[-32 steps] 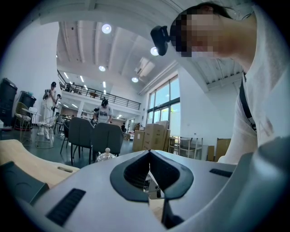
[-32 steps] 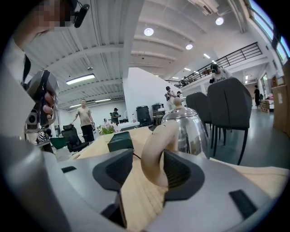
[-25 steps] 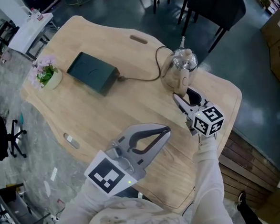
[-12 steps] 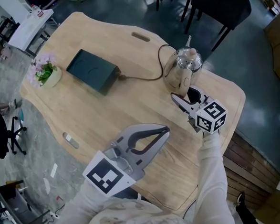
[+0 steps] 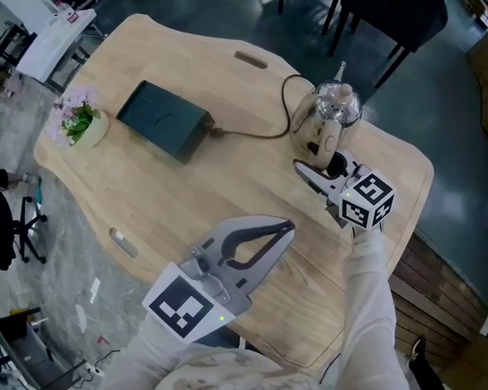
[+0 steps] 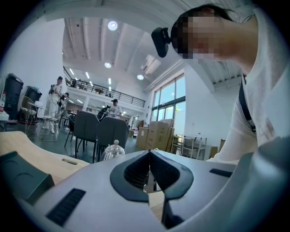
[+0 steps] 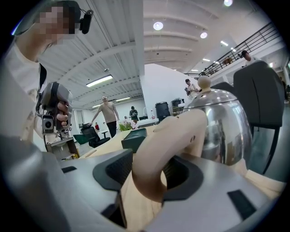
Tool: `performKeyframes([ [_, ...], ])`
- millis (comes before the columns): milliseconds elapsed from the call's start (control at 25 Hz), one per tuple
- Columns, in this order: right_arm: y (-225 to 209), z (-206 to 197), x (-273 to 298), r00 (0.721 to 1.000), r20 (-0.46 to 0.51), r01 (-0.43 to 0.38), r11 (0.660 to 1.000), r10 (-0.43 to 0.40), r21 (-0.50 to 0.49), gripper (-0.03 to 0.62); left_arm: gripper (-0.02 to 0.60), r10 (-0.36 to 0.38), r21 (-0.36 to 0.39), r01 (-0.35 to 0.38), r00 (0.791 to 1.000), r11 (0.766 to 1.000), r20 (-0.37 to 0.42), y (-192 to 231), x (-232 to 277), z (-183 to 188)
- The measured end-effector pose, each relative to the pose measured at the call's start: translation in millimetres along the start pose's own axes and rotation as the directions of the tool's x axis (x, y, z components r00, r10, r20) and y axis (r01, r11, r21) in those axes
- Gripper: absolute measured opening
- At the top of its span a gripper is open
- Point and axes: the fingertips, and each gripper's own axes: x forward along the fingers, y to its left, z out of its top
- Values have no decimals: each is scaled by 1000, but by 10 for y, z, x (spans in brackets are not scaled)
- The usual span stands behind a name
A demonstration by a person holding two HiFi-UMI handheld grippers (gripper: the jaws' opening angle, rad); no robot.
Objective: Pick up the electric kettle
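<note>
A person stands over a pale wooden table (image 5: pixel 170 212) with a gripper in each hand. The right gripper (image 5: pixel 321 164) reaches to the kettle (image 5: pixel 336 107), which stands upright near the table's far right edge, its steel body topped by a small knob. The jaws are spread wide and straddle the kettle's cream handle (image 5: pixel 326 136). In the right gripper view, the handle (image 7: pixel 165 145) curves down between the two dark pads (image 7: pixel 113 170), filling most of the gap, with the shiny kettle (image 7: pixel 224 122) just behind. The left gripper (image 5: pixel 288 226) hangs nearer the person, over the middle of the table and well apart from the kettle. In the left gripper view, the left gripper (image 6: pixel 149 155) has its jaws pressed tip to tip with nothing between them. A cable (image 5: pixel 256 136) runs from the kettle's base across the wood to a dark green box (image 5: pixel 164 120). A small pot of pink flowers (image 5: pixel 81 126) sits near the table's left edge. A dark chair (image 5: pixel 389 9) stands beyond the far side.
</note>
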Motion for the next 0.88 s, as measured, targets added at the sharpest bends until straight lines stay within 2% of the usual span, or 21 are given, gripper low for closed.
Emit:
performKeyframes([
  [440,71,34,233,1000,2,-30,999,30,-12,195,12,14,-14,-14,1000,1000,-8,74,-35,-62],
  [520,54,47,280,1000,9,-7,1000,7,-9,184,12,19,-19,-20,1000,1000,-6,89,-46,-67],
  [600,18,59,314,999,17,33,999,-33,-10,138,12,23,-17,-23,1000,1000,-7,94,-54,-73],
  [880,-17,79,380,995,17,98,994,-97,-38,126,12,45,-18,-45,999,999,-1,140,-119,-56],
])
